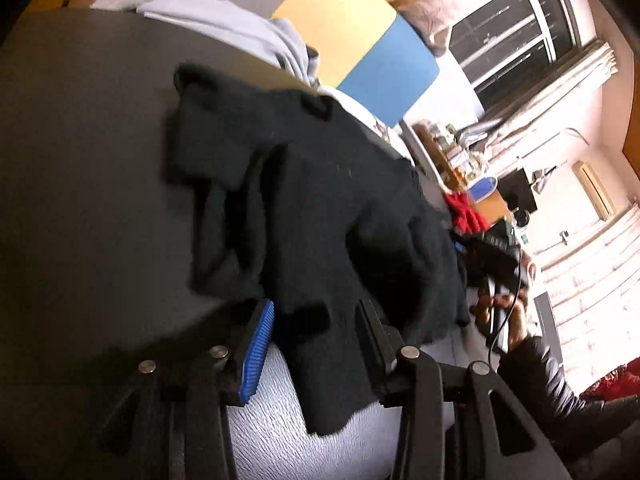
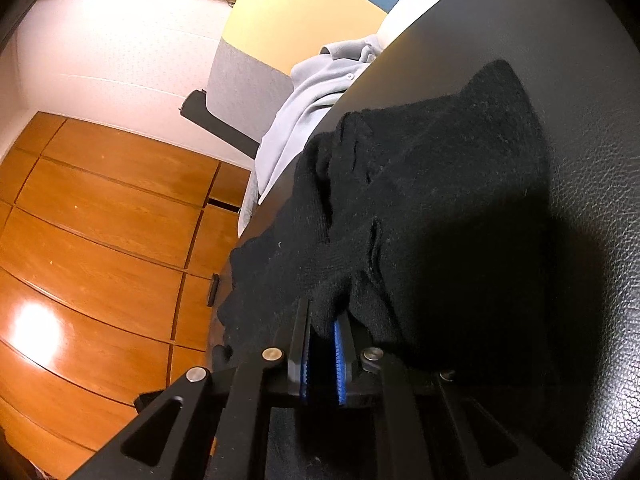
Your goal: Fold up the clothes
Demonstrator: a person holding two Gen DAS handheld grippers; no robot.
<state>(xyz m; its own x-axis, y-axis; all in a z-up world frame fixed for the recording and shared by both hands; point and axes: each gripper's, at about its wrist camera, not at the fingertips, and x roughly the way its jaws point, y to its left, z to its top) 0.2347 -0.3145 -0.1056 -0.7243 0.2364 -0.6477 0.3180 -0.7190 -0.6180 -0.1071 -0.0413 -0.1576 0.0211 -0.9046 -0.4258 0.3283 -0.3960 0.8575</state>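
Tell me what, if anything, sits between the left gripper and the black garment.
Nothing visible does. The left gripper stands open with an edge of the black garment already lying between its fingers, no pad pressing on it. The right gripper is shut on another fold of the same garment.

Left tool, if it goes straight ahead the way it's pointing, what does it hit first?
Most likely the black garment: its hem already hangs between the left tool's open jaws, and the bulk of it lies directly ahead on the dark surface.
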